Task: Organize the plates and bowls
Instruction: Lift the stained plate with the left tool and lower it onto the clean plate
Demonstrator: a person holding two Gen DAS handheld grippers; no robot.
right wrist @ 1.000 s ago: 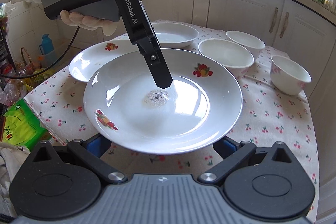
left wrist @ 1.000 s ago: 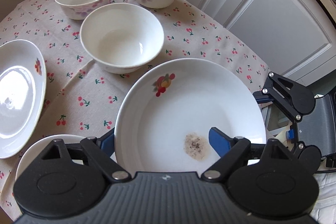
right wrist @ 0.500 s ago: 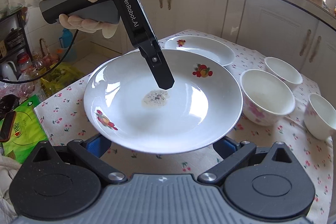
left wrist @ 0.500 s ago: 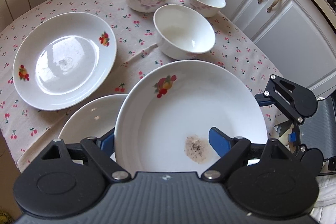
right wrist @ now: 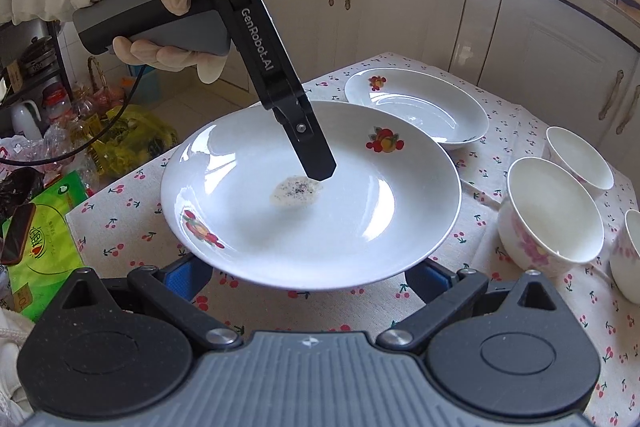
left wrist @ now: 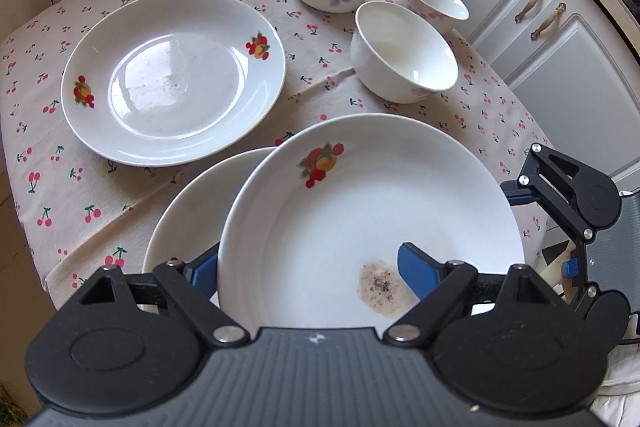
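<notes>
- Step in hand, as I judge it: carrying a dirty plate [left wrist: 372, 219] toward a stack. It hangs in the air over the near edge of the table [left wrist: 100, 195], tilted slightly.
- Left gripper [left wrist: 308, 267]: fingers clamp the plate's rim, one blue pad on the upper face beside a speckled stain [left wrist: 380, 287], the other below the rim at the left.
- Right gripper [right wrist: 308, 275]: its blue fingers show only under the plate's near rim, spread to either side. Whether they press on the plate or merely sit below it, I cannot tell.
- A gloved hand [right wrist: 160, 15] holds the left gripper's handle, seen in the right wrist view.
- A second plate [left wrist: 188, 219] lies on the cloth just under and left of the carried one, partly covered by it. A third plate [left wrist: 172, 79] sits farther off, apart.
- Three bowls [left wrist: 404, 51] cluster at the far right of the table, unstacked.
- Next move, by my reading: shift the plate left until centred over the second plate, level it, lower until rims nest, then let go.
- Care needed: the lower finger must slide out without dragging the plate beneath.
</notes>
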